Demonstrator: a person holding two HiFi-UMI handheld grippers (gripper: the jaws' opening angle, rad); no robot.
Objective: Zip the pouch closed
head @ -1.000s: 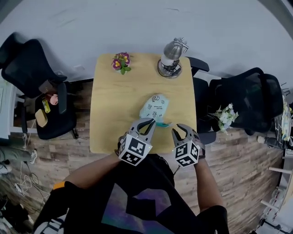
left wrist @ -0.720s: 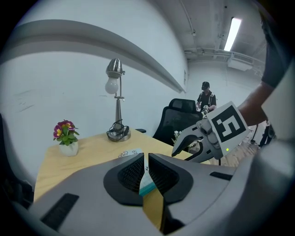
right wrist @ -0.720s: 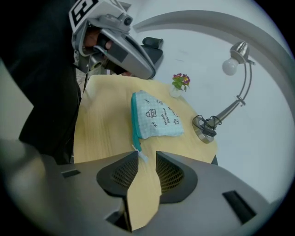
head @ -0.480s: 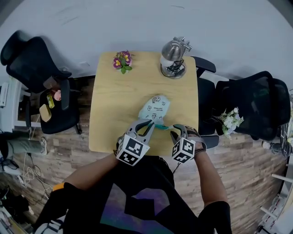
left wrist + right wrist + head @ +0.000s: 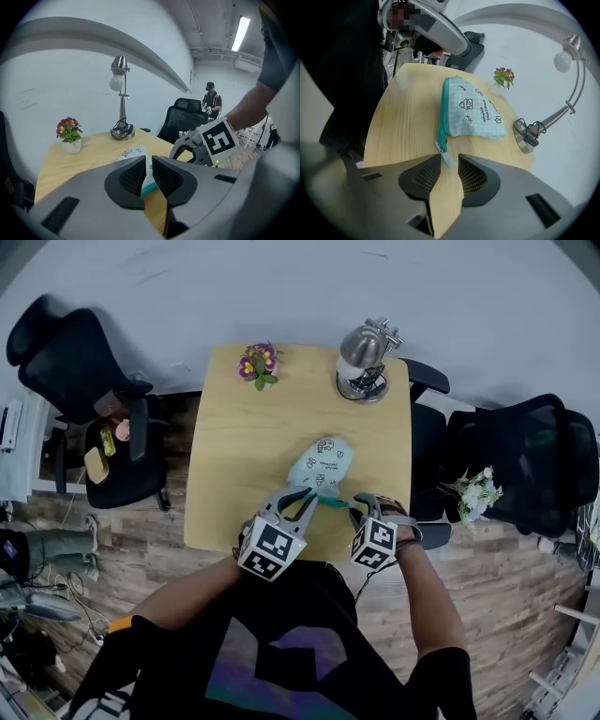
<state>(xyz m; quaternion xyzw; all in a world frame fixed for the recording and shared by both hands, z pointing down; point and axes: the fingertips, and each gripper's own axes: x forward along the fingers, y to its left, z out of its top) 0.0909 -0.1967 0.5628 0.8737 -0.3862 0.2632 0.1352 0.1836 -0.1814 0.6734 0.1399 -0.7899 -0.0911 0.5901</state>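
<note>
A light blue checked pouch (image 5: 323,465) with a teal zipper (image 5: 442,117) lies on the wooden table (image 5: 244,456) near its front edge. My left gripper (image 5: 300,500) holds the pouch's near end (image 5: 146,183); cloth and teal edge fill the narrow gap between its pads while the jaws are opening. My right gripper (image 5: 361,509) stands open just right of it, pointing steeply down. In the right gripper view the pale zipper pull (image 5: 446,157) lies between the open fingertips (image 5: 450,164), touched by neither pad.
A silver desk lamp (image 5: 361,357) stands at the table's far right corner, a small pot of flowers (image 5: 258,364) at the far middle. Black office chairs (image 5: 84,418) (image 5: 525,465) flank the table. White flowers (image 5: 476,491) sit by the right chair.
My right gripper has come down and in toward the pouch's zipper end, rolling as it went. The left gripper has stayed at the pouch's near end.
</note>
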